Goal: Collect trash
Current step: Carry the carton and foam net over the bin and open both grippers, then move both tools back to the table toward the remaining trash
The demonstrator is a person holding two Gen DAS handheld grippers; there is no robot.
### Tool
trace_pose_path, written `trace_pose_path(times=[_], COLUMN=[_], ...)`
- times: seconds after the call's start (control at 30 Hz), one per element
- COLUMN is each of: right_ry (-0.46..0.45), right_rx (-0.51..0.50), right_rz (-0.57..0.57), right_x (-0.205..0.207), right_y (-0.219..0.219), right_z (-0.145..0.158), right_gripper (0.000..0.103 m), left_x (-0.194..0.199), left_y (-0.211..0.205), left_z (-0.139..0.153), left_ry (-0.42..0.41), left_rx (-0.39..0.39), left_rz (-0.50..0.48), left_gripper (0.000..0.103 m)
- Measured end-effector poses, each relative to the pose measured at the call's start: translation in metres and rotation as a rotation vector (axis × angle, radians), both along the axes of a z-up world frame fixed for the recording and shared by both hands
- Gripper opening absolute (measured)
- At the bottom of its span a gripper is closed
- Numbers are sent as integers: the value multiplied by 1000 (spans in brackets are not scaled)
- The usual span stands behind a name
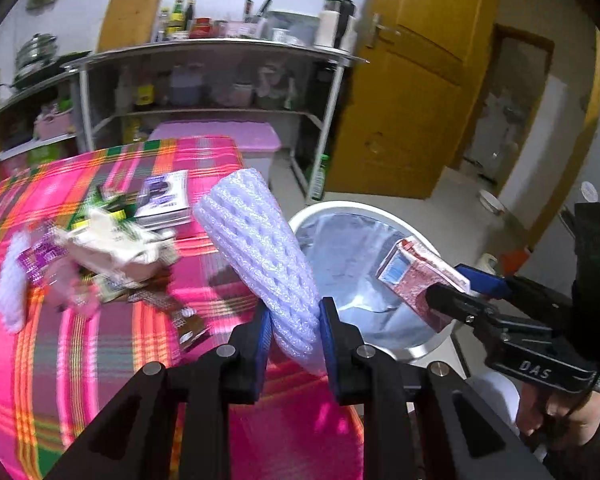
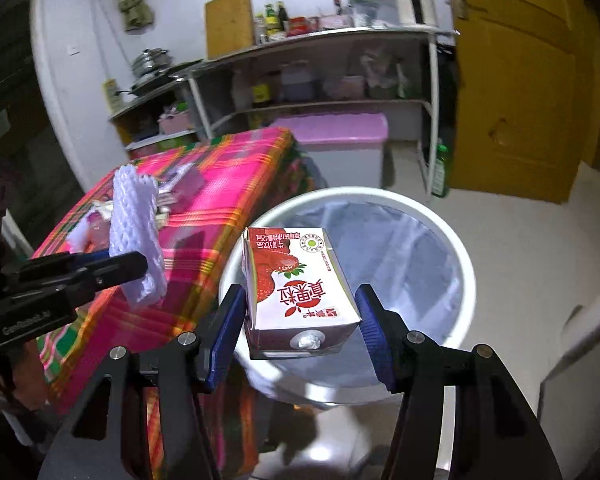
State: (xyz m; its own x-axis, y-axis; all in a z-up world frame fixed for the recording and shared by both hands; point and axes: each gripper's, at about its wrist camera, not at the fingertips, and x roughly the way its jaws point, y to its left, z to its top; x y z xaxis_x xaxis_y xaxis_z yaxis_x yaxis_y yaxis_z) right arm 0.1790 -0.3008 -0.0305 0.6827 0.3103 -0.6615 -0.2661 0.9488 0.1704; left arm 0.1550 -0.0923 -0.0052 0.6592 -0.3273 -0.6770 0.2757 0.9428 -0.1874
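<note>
Right wrist view: right tool (image 2: 300,316) clamps the milk carton (image 2: 296,284) over the bin (image 2: 456,248) for dropping, left tool (image 2: 140,268) pinching foam netting (image 2: 136,236)

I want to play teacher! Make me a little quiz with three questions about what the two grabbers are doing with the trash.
1. True or false: the left gripper has its fingers pinched on a white foam net sleeve.
2. What does the right gripper hold? A) a glass bottle B) a strawberry milk carton C) a spoon
3. Fill in: the carton hangs over the white ______, which has a plastic liner.

Key
1. True. The foam is squeezed thin between the blue pads.
2. B. Its sides sit between the two fingers.
3. Bin. More wrappers lie on the pink plaid tablecloth.
</note>
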Motion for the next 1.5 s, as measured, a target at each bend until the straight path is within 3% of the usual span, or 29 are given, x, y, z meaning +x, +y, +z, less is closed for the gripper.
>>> trace_pose_path(times=[0.33,0.67,0.83,1.5], right_ry=[96,111,93,-43], right_rx=[2,-18,-19,-19], right_rz=[-61,-75,-77,56], right_x=[20,23,18,-40], right_y=[-28,-33,-33,24], right_z=[-31,-37,-32,26], right_gripper=[58,58,58,58], left_x=[35,56,53,-19], left_y=[-46,-55,-53,-1], left_z=[-22,-37,-34,17], left_ry=[81,150,139,-28], left_rx=[1,-22,-32,-11], left_rz=[-114,-113,-109,31], left_gripper=[26,31,38,38])
